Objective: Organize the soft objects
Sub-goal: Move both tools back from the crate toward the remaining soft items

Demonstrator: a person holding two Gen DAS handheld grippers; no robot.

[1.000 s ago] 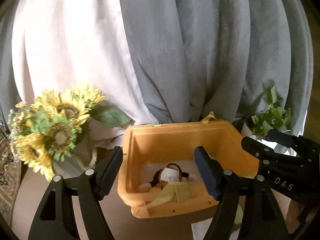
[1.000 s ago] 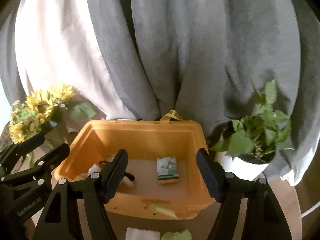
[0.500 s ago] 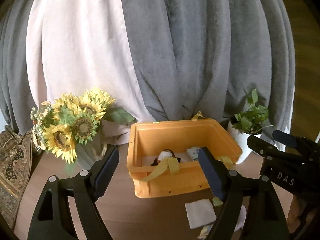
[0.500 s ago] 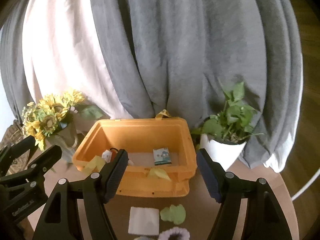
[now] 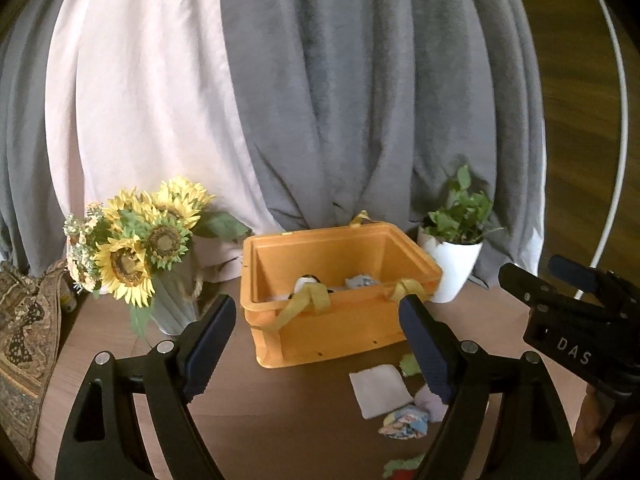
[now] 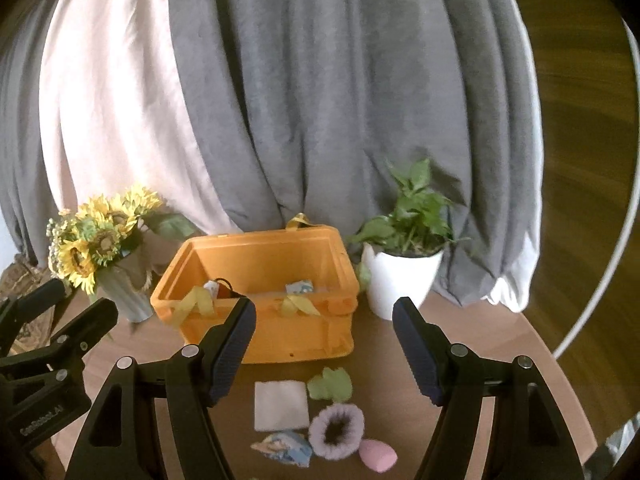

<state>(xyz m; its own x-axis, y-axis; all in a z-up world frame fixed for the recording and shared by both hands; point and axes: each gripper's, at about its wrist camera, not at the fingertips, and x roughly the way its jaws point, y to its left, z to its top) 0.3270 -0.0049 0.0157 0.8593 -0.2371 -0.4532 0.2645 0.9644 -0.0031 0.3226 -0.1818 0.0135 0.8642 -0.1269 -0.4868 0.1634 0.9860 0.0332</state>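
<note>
An orange bin (image 5: 332,332) (image 6: 280,340) with yellow straps stands mid-table, holding a small plush toy (image 5: 306,282) and a small printed pack (image 6: 299,287). In front of it on the table lie a white folded cloth (image 6: 281,405) (image 5: 379,390), a green soft piece (image 6: 330,384), a purple fuzzy scrunchie (image 6: 337,431), a pink sponge (image 6: 378,455) and a crumpled printed cloth (image 6: 283,447) (image 5: 404,427). My left gripper (image 5: 316,350) is open and empty, held back from the bin. My right gripper (image 6: 324,350) is open and empty above the loose items.
A vase of sunflowers (image 5: 136,248) (image 6: 100,248) stands left of the bin. A white potted plant (image 5: 456,256) (image 6: 404,264) stands to its right. Grey and white curtains hang behind. A patterned cloth (image 5: 24,340) lies at the far left.
Both grippers have pulled back and away from the bin. The bin now looks smaller and the loose items in front of it have come into view.
</note>
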